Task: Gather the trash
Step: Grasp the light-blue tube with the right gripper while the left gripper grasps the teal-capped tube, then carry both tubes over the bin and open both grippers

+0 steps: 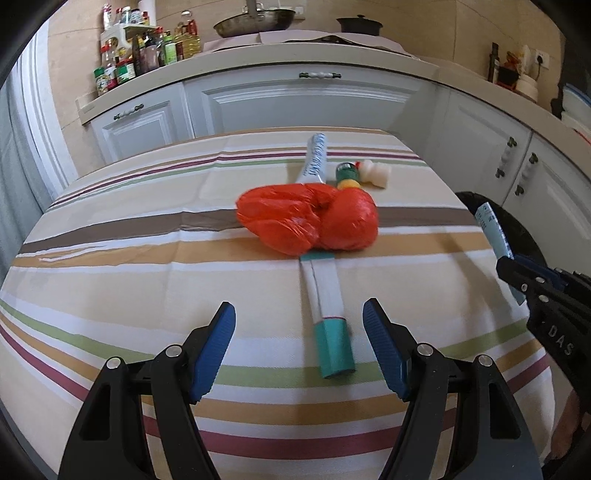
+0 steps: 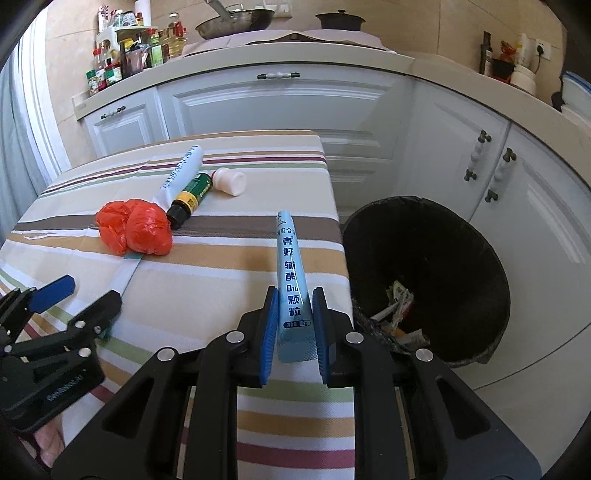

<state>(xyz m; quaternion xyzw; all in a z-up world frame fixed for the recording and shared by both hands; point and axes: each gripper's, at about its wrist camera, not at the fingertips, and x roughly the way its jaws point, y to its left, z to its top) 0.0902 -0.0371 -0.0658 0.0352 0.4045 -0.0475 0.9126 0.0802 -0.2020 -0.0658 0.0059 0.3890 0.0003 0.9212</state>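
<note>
My right gripper (image 2: 294, 301) is shut on a light blue sachet (image 2: 291, 269) with dark blue print, held upright over the table's right edge beside a black bin (image 2: 458, 236). My left gripper (image 1: 299, 321) stands open just above the striped tablecloth (image 1: 147, 229). A white and teal box (image 1: 328, 325) lies between its fingers, untouched, its far end under a crumpled red plastic bag (image 1: 306, 218). Behind the bag lie another pale blue sachet (image 1: 316, 158), a small green bottle (image 1: 347, 173) and a small white bottle (image 1: 376, 173).
The bin on the floor right of the table holds paper scraps (image 2: 399, 306). White cabinets (image 1: 295, 103) and a counter with spice jars (image 1: 125, 62), a wok (image 1: 255, 20) and a black pot (image 1: 360, 24) stand behind the table.
</note>
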